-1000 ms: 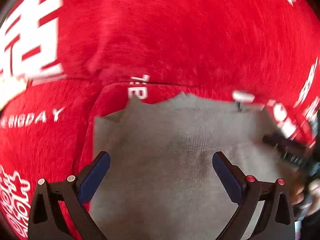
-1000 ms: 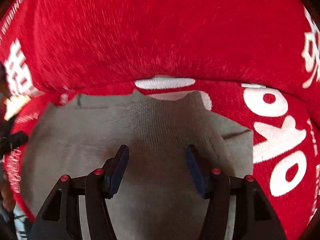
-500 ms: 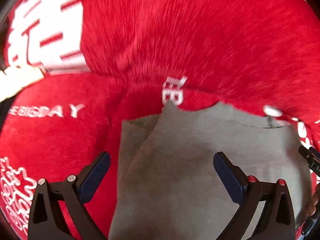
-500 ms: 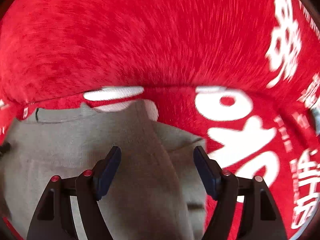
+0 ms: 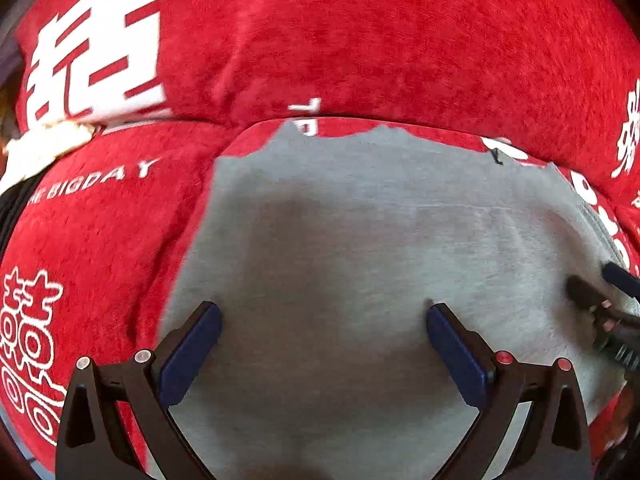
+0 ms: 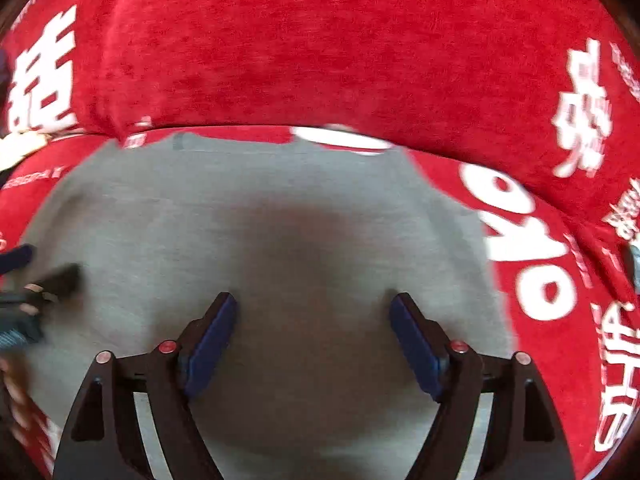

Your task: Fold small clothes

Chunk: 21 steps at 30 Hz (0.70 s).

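Grey garment (image 5: pixel 360 248) lies flat on the red blanket (image 5: pixel 380 40), folded, while the left gripper (image 5: pixel 324 340) stands apart and empty and the right gripper (image 6: pixel 314 332) has just been opening, nothing between; next probably a fresh edge grip.

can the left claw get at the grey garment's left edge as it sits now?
Probably yes. The left claw hangs open over the grey garment, nothing between its fingers. The garment's left edge lies bare on the red blanket; the right claw is off at the far side.
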{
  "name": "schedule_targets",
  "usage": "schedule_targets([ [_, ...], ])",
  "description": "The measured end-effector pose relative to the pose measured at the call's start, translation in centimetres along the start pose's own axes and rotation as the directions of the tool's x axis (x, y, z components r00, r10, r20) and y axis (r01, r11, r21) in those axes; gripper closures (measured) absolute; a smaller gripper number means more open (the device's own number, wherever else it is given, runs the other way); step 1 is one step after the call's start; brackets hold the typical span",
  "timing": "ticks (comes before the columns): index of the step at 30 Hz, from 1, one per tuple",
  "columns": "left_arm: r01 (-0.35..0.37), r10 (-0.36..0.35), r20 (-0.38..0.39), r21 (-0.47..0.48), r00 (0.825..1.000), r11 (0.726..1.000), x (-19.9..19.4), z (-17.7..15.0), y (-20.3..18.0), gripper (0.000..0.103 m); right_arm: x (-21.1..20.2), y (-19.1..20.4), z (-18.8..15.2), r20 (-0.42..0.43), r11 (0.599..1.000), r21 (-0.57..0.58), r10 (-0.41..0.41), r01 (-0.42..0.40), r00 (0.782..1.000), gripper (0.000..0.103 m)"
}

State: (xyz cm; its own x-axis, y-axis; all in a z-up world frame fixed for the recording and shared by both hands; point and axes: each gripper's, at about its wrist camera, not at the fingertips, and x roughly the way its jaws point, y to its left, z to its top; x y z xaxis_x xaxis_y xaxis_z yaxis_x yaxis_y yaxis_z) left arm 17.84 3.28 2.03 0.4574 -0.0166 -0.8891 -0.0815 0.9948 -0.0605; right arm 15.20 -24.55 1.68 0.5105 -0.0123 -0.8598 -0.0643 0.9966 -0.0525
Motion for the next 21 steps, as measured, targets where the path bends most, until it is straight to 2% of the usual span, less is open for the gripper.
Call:
schedule_targets([
  [2, 0.013, -0.013, -0.012, -0.029, 1.0, 0.999, -0.4, -0.2, 1.7, 0.0, -0.3, -2.9, -0.2, -0.009, 0.996, 0.088, 0.006, -0.005, 1.0, 0.019],
  [5, -0.022, 0.018, -0.048, -0.094, 0.999, 0.995, -0.8, -0.6, 3.3, 0.0, -1.5, -3.8, -0.5, -0.031, 0.997, 0.074, -0.011, 0.014, 0.999, 0.02],
  [8, 0.018, -0.022, -0.027, -0.138, 0.999, 0.99, -2.5, -1.3, 3.6, 0.0, -4.0, -1.6, -1.0, 0.005, 0.992, 0.015, -0.128, 0.128, 0.992, 0.018],
  [10, 0.014, -0.012, 0.016, -0.104, 1.0, 0.995, -4.5, -2.5, 2.1, 0.0, -5.9, -0.6, -1.8, 0.04, 0.994, -0.004, -0.112, 0.112, 0.993, 0.018],
  [13, 0.026, -0.024, 0.034, -0.045, 0.999, 0.999, -5.8, -4.5, -0.5, 0.0, -6.6, 3.0, -3.5, 0.06, 0.999, -0.034, -0.031, 0.033, 0.998, 0.018],
  [14, 0.033, -0.032, 0.034, -0.032, 0.999, 0.999, -5.9, -4.9, -1.1, 0.0, -6.6, 4.0, -3.8, 0.054, 0.998, -0.046, -0.037, 0.039, 0.998, 0.018],
  [17, 0.003, -0.003, 0.015, -0.015, 1.0, 1.0, -5.4, -6.7, -2.1, 0.0, -5.2, 5.9, -5.4, 0.011, 0.987, -0.096, -0.128, 0.128, 0.992, 0.019],
  [18, -0.006, 0.007, 0.005, -0.016, 1.0, 1.0, -5.2, -7.3, -2.1, 0.0, -4.8, 5.9, -5.9, -0.003, 0.987, -0.098, -0.129, 0.128, 0.992, 0.019],
  [21, -0.036, 0.036, -0.012, -0.021, 0.999, 0.999, -4.3, -8.4, -1.2, 0.0, -4.9, 3.6, -6.8, -0.005, 0.998, -0.018, -0.057, 0.057, 0.998, 0.019],
])
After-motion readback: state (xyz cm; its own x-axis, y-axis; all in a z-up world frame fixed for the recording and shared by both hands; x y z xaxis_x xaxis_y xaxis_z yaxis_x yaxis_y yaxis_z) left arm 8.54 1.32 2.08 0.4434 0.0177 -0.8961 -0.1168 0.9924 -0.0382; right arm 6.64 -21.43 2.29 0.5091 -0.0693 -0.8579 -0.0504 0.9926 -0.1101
